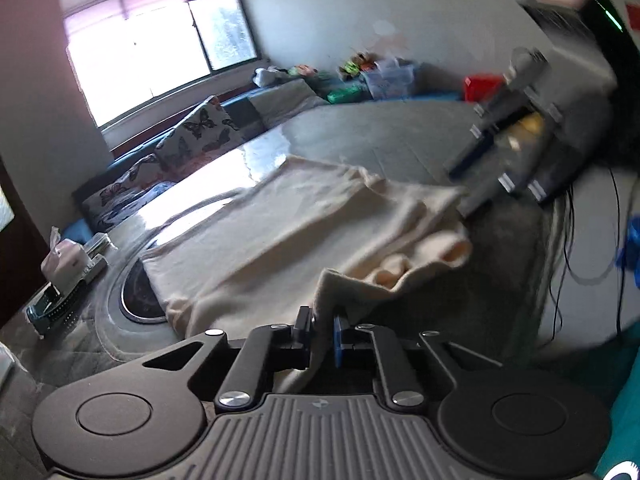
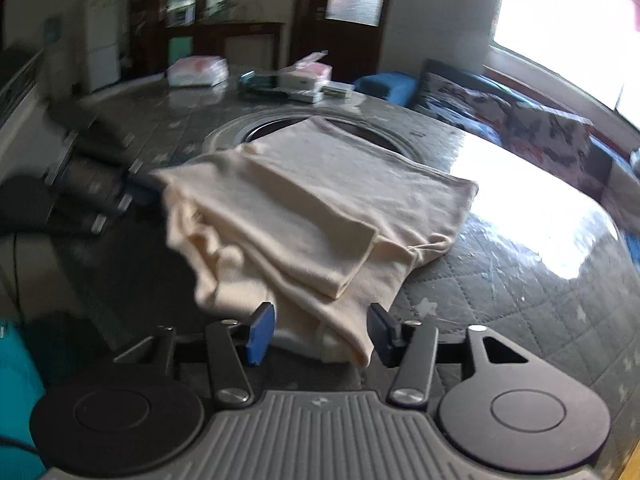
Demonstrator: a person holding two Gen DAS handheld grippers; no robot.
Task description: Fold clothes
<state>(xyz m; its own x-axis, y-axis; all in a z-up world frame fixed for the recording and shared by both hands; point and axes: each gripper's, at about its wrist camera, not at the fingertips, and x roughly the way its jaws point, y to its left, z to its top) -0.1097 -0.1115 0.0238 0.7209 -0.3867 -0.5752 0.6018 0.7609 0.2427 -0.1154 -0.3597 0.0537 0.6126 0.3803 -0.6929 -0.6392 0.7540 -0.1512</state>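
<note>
Fingers of the left gripper (image 1: 323, 330) are pinched tight on a corner of the cream garment (image 1: 288, 216); those of the right gripper (image 2: 320, 330) are spread wide, with a folded edge of the same garment (image 2: 320, 208) lying between them — contact cannot be told. No writing can be read. The garment is spread, partly folded, on the grey quilted table (image 2: 500, 280), over a round inset (image 1: 138, 298). A tissue box (image 1: 66, 258) and small packets are seen at the far edge — well apart. Butterfly-print cushions (image 1: 200, 128) are lined along the window side.
</note>
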